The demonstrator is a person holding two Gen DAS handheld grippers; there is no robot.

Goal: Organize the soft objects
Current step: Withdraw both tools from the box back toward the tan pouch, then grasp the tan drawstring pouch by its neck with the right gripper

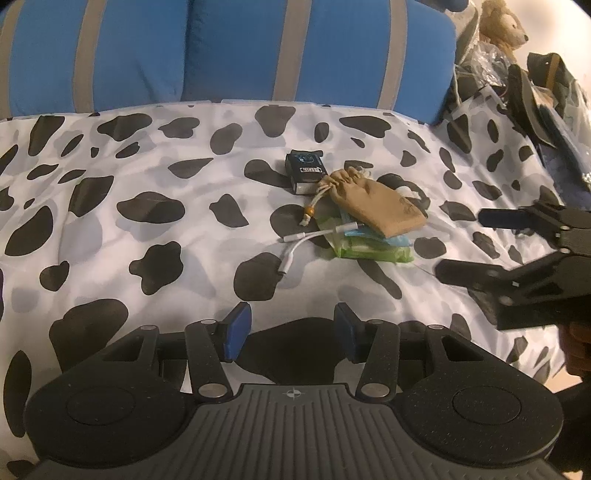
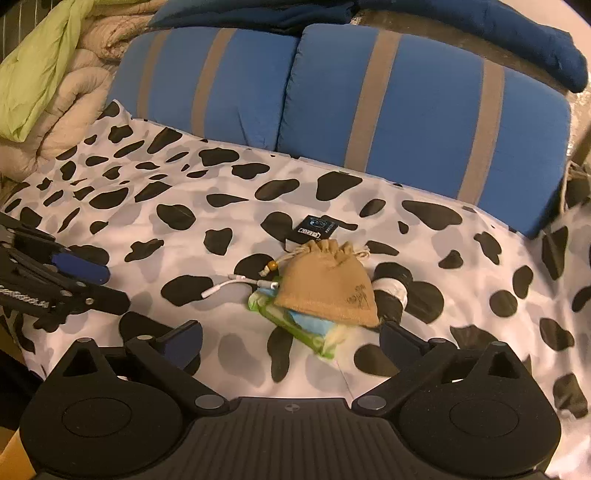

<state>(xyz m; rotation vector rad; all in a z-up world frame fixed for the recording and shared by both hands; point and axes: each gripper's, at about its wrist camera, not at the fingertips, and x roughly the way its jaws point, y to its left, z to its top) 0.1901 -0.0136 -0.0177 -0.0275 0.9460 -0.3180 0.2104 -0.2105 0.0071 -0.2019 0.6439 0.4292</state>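
A tan drawstring pouch (image 1: 376,206) (image 2: 328,284) lies on the cow-print sheet (image 1: 147,177), on top of a green and blue tissue pack (image 1: 365,247) (image 2: 306,328). A small black box (image 1: 304,170) (image 2: 316,227) sits just behind it, and a white adapter cable (image 1: 306,240) (image 2: 240,282) to its left. A black roll with a white band (image 2: 391,291) lies to the right. My left gripper (image 1: 291,332) is open and empty, short of the pile. My right gripper (image 2: 291,343) is open and empty, wide, just in front of the tissue pack; it also shows in the left wrist view (image 1: 465,243).
Blue cushions with grey stripes (image 1: 229,51) (image 2: 388,99) line the back. A plush bear (image 1: 502,22) and dark clutter (image 1: 546,96) sit at the far right. Beige and green quilts (image 2: 55,81) are piled at the far left. The left gripper shows at the left edge (image 2: 74,280).
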